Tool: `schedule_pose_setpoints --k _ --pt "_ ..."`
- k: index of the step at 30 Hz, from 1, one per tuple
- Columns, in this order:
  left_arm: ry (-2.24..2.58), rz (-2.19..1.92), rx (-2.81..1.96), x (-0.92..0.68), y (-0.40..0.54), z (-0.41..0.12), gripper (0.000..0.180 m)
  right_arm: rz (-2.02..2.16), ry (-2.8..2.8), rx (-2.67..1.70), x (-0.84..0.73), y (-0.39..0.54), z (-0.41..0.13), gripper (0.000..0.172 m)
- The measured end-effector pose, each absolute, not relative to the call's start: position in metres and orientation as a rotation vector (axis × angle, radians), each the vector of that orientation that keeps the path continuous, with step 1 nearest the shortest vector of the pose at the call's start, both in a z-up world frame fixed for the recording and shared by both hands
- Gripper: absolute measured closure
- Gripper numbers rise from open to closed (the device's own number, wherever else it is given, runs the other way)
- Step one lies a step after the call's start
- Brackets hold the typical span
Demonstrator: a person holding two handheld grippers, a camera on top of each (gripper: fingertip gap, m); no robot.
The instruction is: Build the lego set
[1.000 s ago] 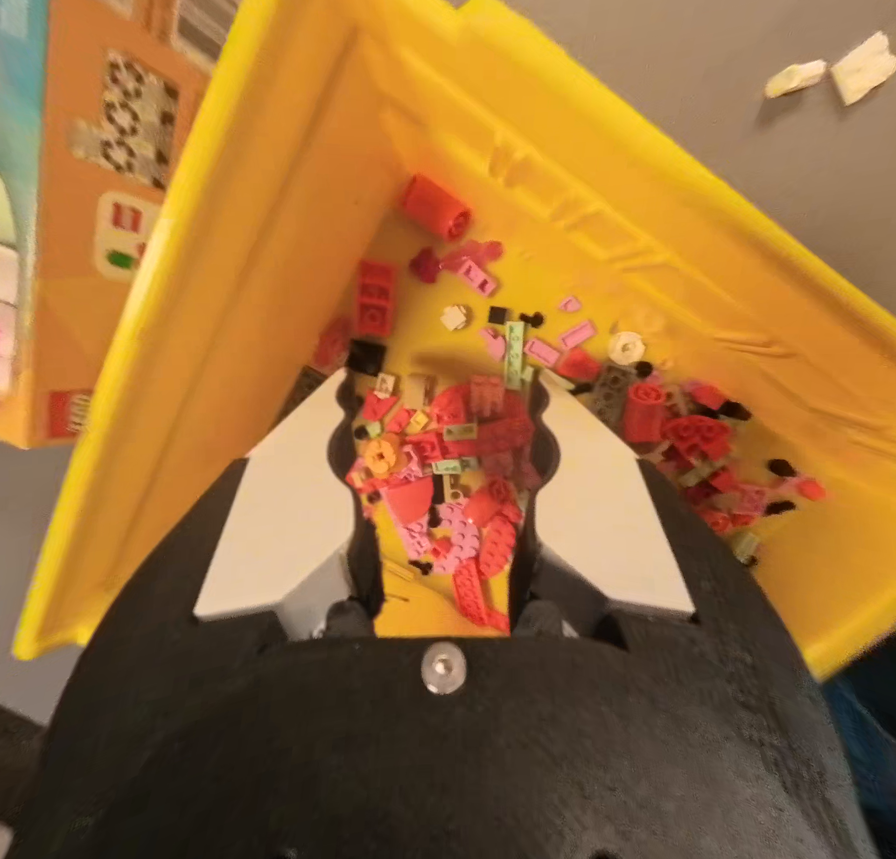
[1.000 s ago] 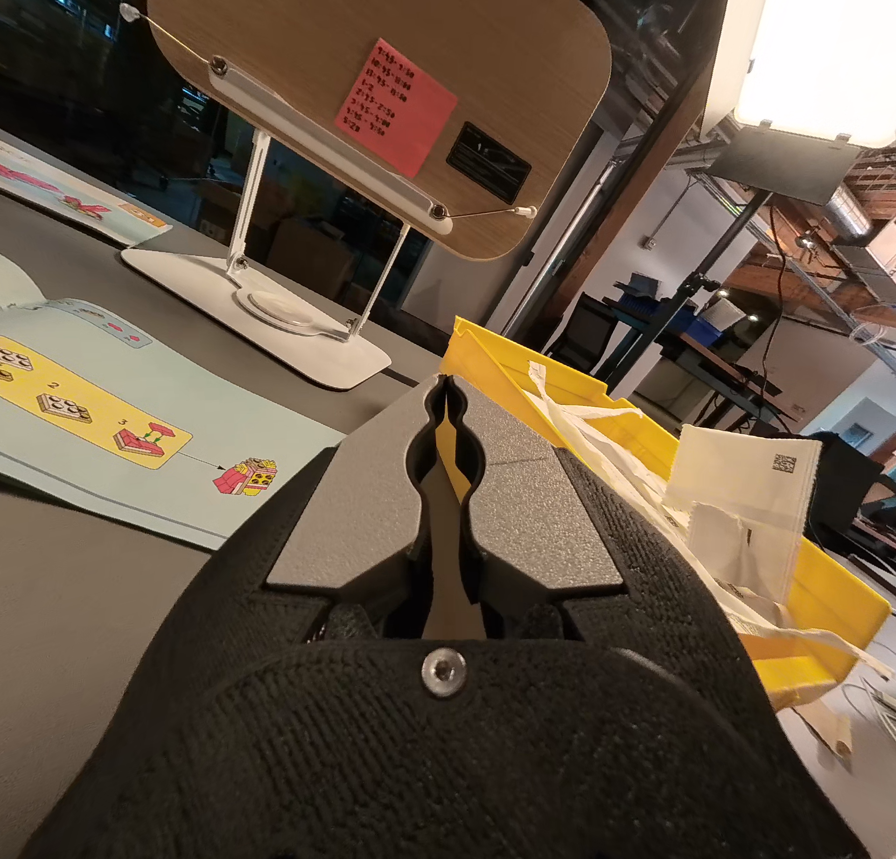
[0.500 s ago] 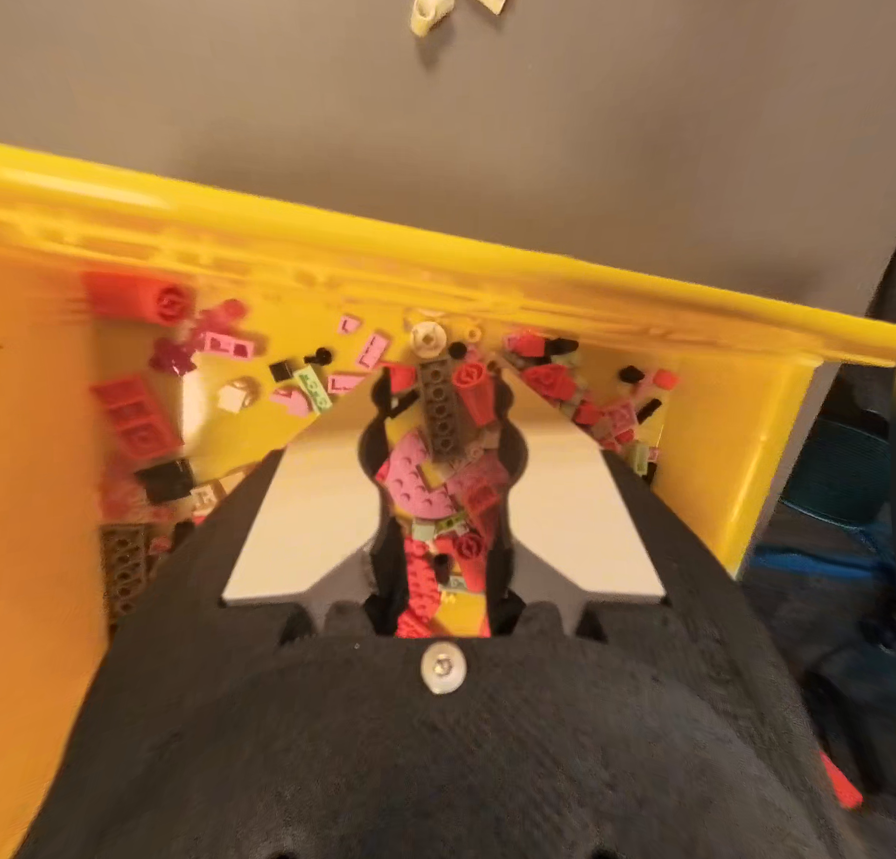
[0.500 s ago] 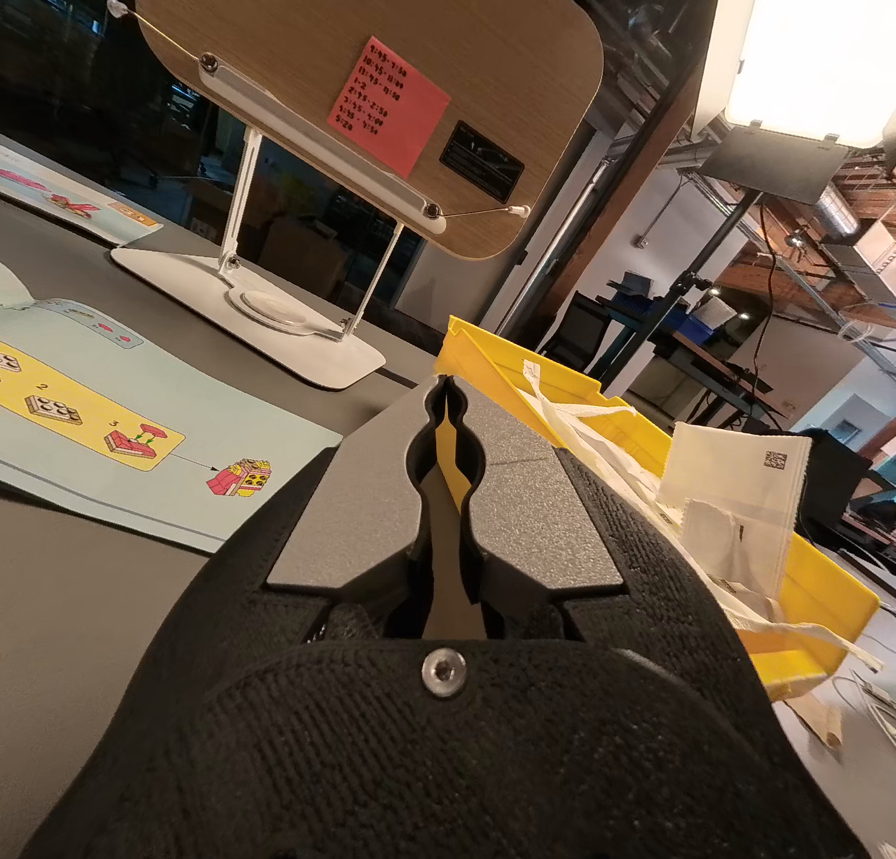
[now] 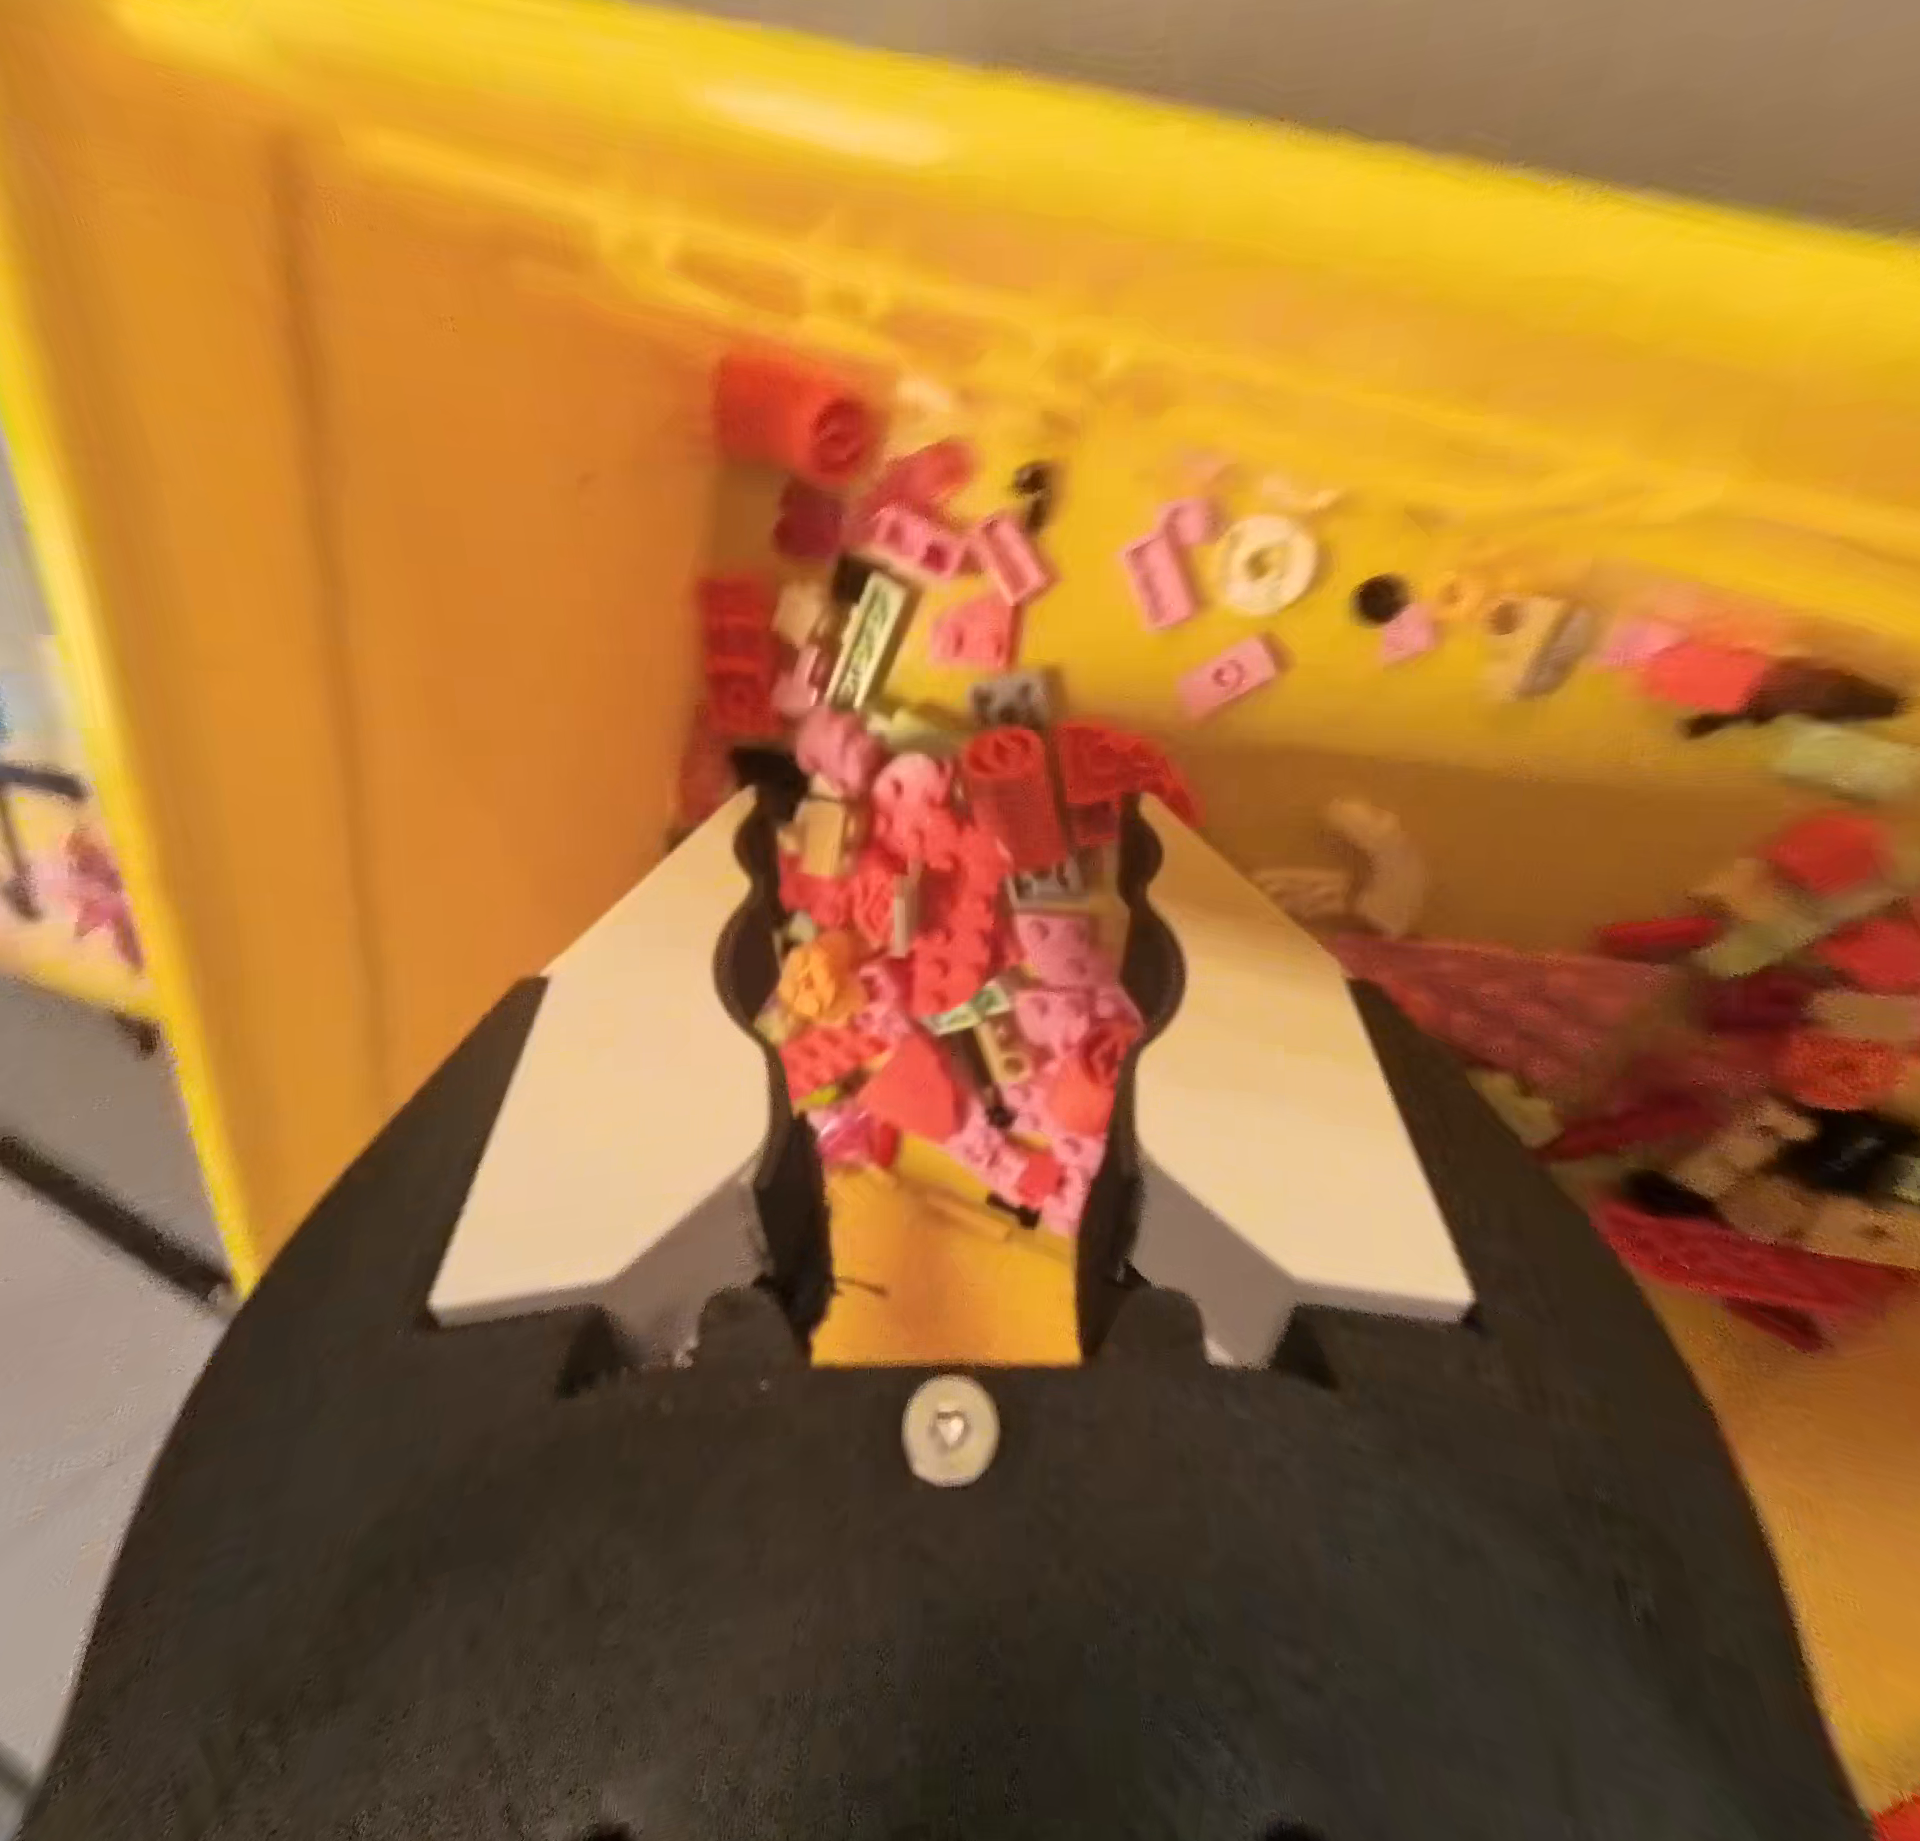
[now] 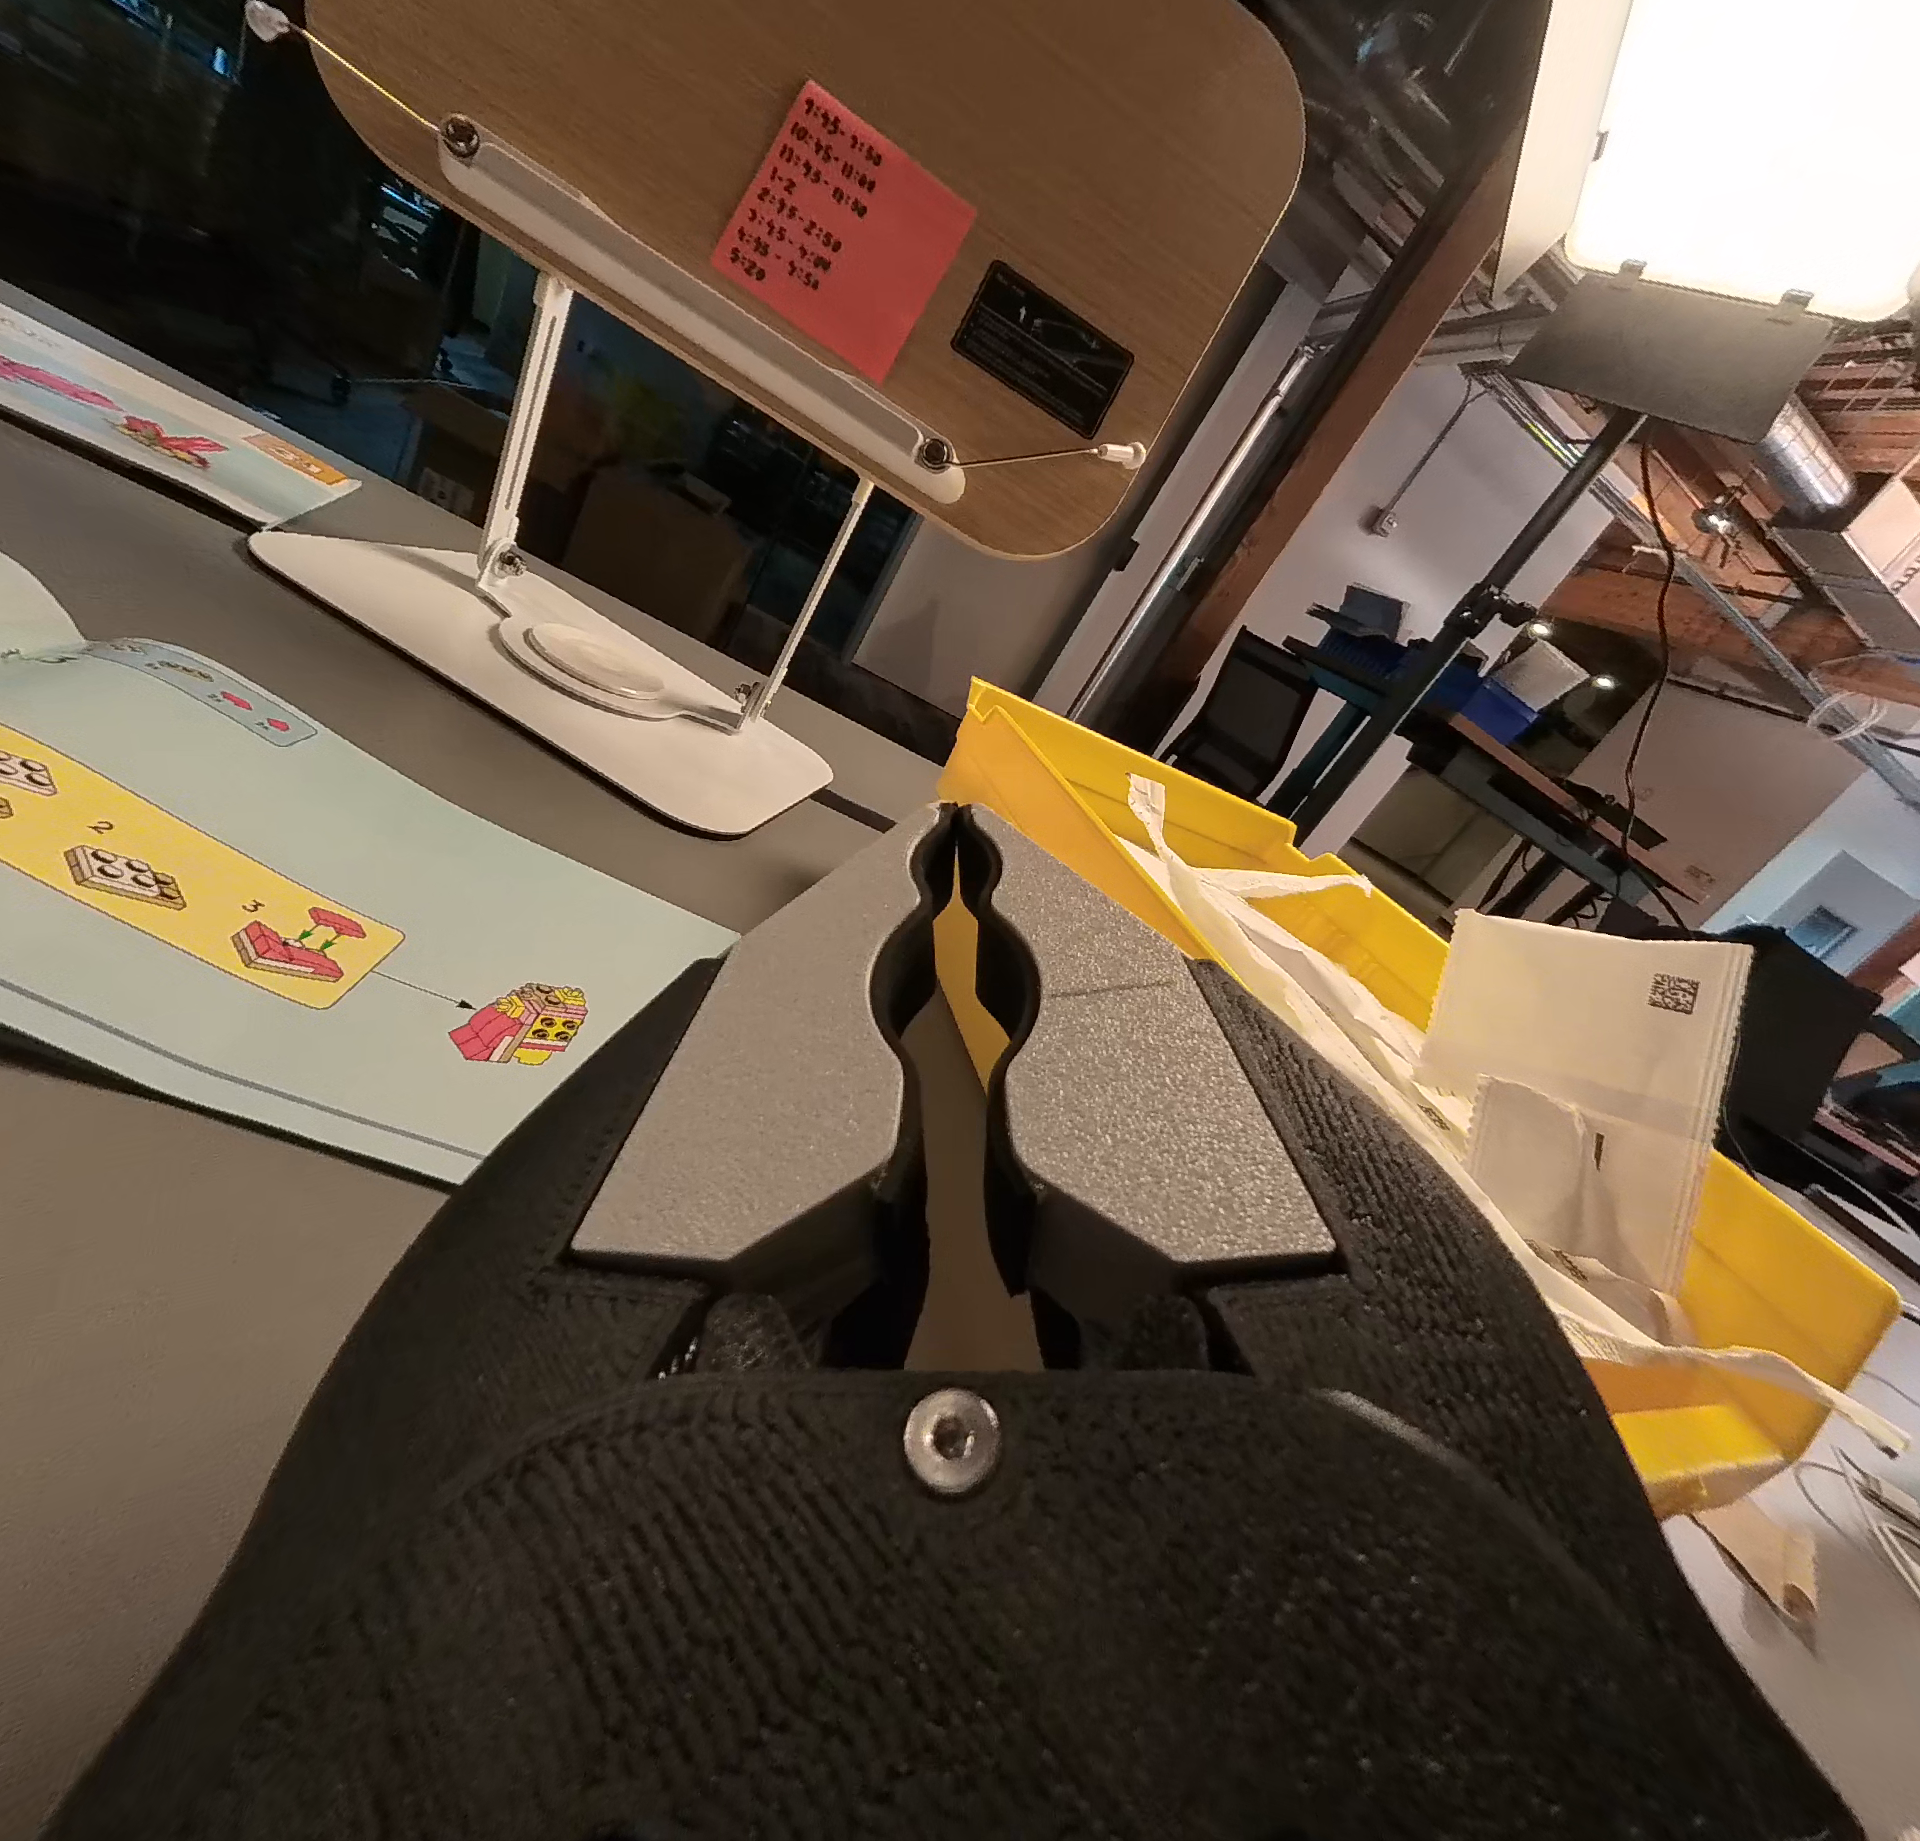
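Hovering: we are holding our left gripper [image 5: 940, 804] inside a yellow bin [image 5: 436, 565], its fingers apart above a heap of small toy bricks [image 5: 935, 918]; nothing is pressed between the pads.
Bricks: red, pink, pale green and one orange piece are lying piled between and beneath the fingers; a red cylinder [image 5: 800, 425] is sitting in the far corner, and a white round piece [image 5: 1262, 563] is lying on the bin floor beyond the heap.
Blur: the right side of this view is smearing, so we cannot tell those pieces apart.
Right gripper [image 6: 954, 823]: we are keeping its fingertips together, with nothing visible between them.
Ahead of it: a second yellow bin [image 6: 1049, 783] is holding torn white paper bags [image 6: 1579, 1043], just past the tips.
Left of it: an instruction sheet [image 6: 436, 960] is lying flat on the grey table [image 6: 208, 1272], near a white stand [image 6: 582, 669] carrying a wooden board [image 6: 810, 129] with a red note [image 6: 842, 228].
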State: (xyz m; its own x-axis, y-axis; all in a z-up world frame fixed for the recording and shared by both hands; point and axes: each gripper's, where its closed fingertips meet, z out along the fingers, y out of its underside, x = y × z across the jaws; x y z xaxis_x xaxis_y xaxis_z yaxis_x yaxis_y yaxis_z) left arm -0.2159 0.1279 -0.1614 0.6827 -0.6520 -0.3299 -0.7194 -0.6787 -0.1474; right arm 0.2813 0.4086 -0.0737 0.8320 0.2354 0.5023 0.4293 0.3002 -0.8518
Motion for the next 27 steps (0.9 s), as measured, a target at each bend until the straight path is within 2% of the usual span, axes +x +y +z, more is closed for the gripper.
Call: schedule_pose_setpoints --k 3,7,11,15,19,24,27 --pt "1.151 0.184 -2.616 -0.196 0.115 -0.163 0.117 -0.137 -0.616 -1.282 0.281 0.408 -0.074 0.172" --pt "1.349 -0.28 -2.549 -0.139 0.075 -0.164 0.14 -0.136 -0.617 -1.282 0.281 0.408 -0.074 0.172" --pt "1.473 -0.344 -2.553 -0.129 0.052 -0.173 0.145 -0.136 -0.621 -1.281 0.28 0.408 -0.074 0.172" --pt "1.476 -0.424 -2.573 -0.126 0.041 -0.174 0.141 -0.137 -0.623 -1.281 0.28 0.408 -0.074 0.172" --pt "1.435 -0.329 -2.594 -0.143 0.033 -0.171 0.151 -0.135 -0.626 -1.279 0.28 0.407 -0.074 0.172" --pt "1.343 -0.152 -2.697 -0.178 0.013 -0.165 0.145 -0.13 -0.642 -1.273 0.277 0.406 -0.074 0.172" --pt "1.339 -0.057 -2.766 -0.192 0.001 -0.165 0.15 -0.13 -0.657 -1.269 0.274 0.406 -0.075 0.172"
